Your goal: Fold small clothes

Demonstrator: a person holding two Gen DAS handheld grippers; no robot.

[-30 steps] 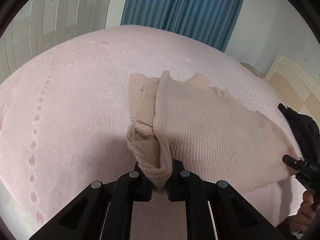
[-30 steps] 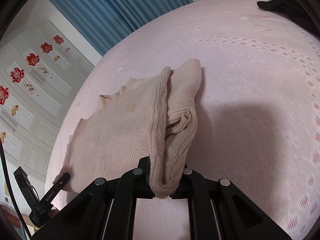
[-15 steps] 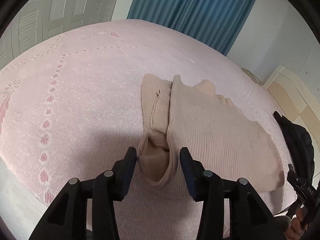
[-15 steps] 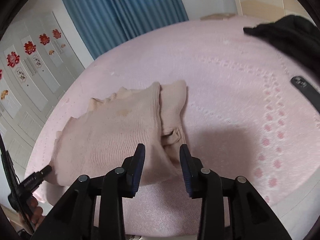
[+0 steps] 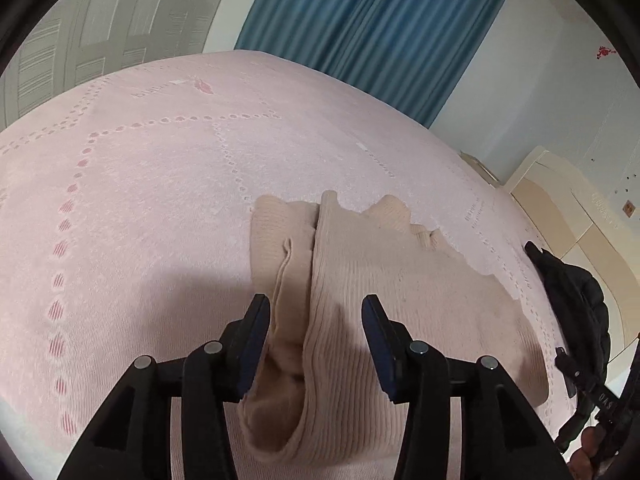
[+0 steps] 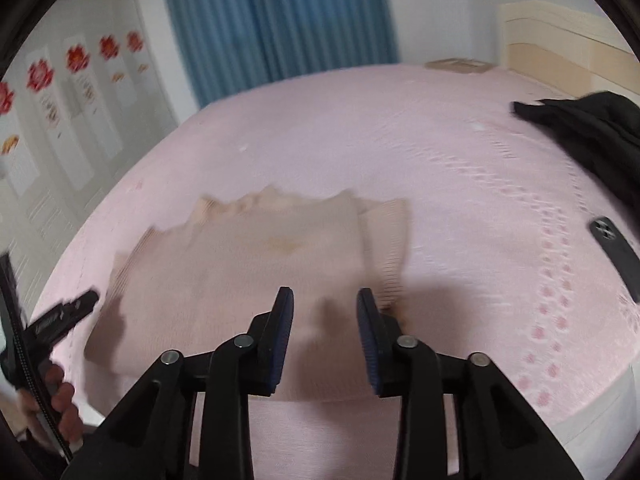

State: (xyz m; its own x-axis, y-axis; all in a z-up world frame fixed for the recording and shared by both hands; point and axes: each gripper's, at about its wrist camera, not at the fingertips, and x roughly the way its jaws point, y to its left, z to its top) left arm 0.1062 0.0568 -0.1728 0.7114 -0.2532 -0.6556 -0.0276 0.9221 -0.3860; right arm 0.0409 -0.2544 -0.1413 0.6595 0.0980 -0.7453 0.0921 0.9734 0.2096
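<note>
Garment: a beige ribbed knit sweater (image 5: 400,300) lies flat on the pink bed (image 5: 140,200), near the edge closest to the person, with one side already folded over so that a sleeve (image 5: 284,264) shows along the fold.
Left hand-held gripper (image 5: 316,316): jaws spread wide with nothing between them, poised just above the near folded corner of the sweater; the cloth lies slack below the fingers.
Right hand-held gripper (image 6: 324,312): jaws likewise wide and empty, above the near hem on the other side; this view is motion-blurred, so fine detail of the fabric edge cannot be told.
Other things: a black garment (image 6: 592,128) sits on the bed well apart to the right, and a dark flat object (image 6: 616,252) lies nearer the bed's edge.
Step in hand: judged from the layout, one fold is laid down and released, and the sweater is only partly folded.
Next move: probably a fresh grasp on the edge or hem for the following fold; it calls for both grippers to pinch matching corners, through all layers, so the laid fold does not slip open.
</note>
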